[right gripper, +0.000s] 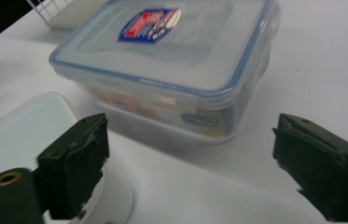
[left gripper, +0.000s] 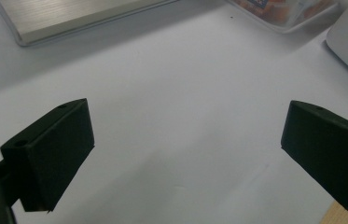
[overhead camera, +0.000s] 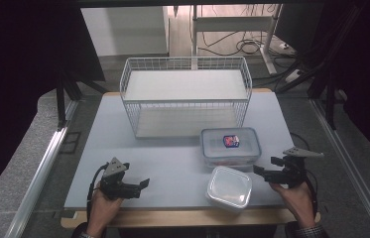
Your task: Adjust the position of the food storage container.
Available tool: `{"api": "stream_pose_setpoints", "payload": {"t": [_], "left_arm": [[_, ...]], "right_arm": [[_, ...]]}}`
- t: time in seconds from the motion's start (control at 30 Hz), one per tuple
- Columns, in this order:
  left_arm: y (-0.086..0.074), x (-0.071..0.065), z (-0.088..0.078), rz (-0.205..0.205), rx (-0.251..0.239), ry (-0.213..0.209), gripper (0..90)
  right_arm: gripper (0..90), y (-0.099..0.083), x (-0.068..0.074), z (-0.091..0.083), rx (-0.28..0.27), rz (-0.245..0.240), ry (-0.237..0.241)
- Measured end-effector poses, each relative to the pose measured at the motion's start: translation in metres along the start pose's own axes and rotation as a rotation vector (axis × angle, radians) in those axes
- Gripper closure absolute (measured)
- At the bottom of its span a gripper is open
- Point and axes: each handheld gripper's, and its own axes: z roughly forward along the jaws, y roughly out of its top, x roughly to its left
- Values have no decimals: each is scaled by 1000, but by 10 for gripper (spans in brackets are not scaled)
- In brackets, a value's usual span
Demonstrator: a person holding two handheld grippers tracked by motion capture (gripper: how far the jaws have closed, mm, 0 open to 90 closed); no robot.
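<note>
I take the wire basket at the far side of the table as my reference. The blue-rimmed lidded container sits just in front of the basket's right corner, lid on, with a red-and-blue label on top. The white container lies nearer to me, just in front of the blue-rimmed one.

My right gripper hovers to the right of both containers, jaws spread wide with nothing between them; the right gripper view looks straight at the blue-rimmed container. My left gripper rests well left of the containers, its jaws also apart and holding nothing.

My assessment: the work is at its start. Neither container is gripped or lifted, and the basket shelves hold nothing. Approach, grasp and placement all remain.
</note>
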Motion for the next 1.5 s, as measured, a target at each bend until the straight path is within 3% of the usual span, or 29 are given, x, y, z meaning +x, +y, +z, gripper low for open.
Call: {"api": "stream_pose_setpoints", "payload": {"t": [0.13,0.2,0.43,0.67,0.83,1.0,1.13,1.3,1.33,1.37,1.5], "left_arm": [[0,-1,0,-8,-13,-4,22],[0,-1,0,-7,-26,-5,17],[0,1,1,-8,-36,-8,18],[1,0,1,7,-37,-12,26],[2,-4,3,26,-19,-3,34],[2,-5,5,46,-7,0,38],[2,-4,4,36,-17,5,35],[2,-2,3,23,-26,7,35],[2,-2,3,22,-22,7,35],[2,-2,3,22,-22,7,35],[1,-3,6,32,-3,16,35]], "right_arm": [[148,1,2,-4,-30,-12,-16],[172,1,5,-3,-19,-26,1],[260,0,12,2,8,-69,-25],[411,1,10,-4,-2,-99,-48],[581,2,14,-9,-10,-129,-50],[763,6,28,-12,-27,-164,15],[893,6,42,-8,7,-198,80],[895,7,57,-3,28,-236,112],[896,6,68,0,38,-262,134],[896,6,68,0,38,-262,134],[895,4,93,9,70,-309,192]]}}
